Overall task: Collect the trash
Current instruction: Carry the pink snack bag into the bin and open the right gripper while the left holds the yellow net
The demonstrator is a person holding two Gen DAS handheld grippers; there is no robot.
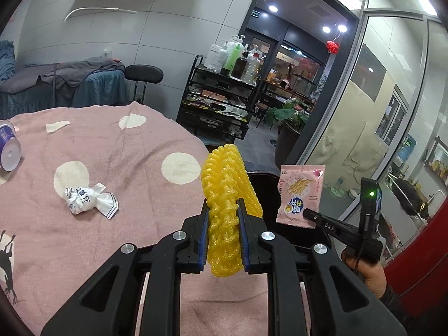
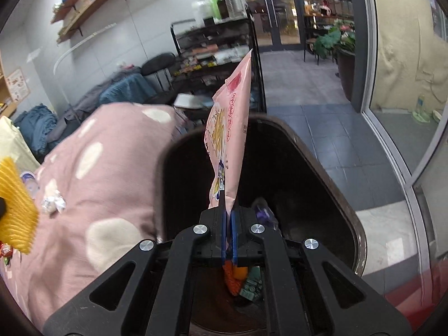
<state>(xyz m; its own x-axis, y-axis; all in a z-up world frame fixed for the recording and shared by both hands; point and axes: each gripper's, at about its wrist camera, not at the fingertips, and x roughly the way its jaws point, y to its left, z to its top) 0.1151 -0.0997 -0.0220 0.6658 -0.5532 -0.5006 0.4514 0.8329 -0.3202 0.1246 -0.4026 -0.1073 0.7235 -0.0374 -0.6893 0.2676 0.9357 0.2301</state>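
Both wrist views look forward from close behind their fingers, sharing the pink blanket (image 1: 112,154) and trolley (image 2: 212,47).

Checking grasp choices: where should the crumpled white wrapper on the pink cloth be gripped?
Come from above the crumpled white wrapper and close the jaws across its balled left end: that is the bulkiest part, while the right end fans out flat against the pink cloth.

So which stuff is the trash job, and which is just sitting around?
Job:
yellow net, in left gripper
pink packet, in right gripper
bin
paper wad
cup

Lying about:
bottles
chair
plant
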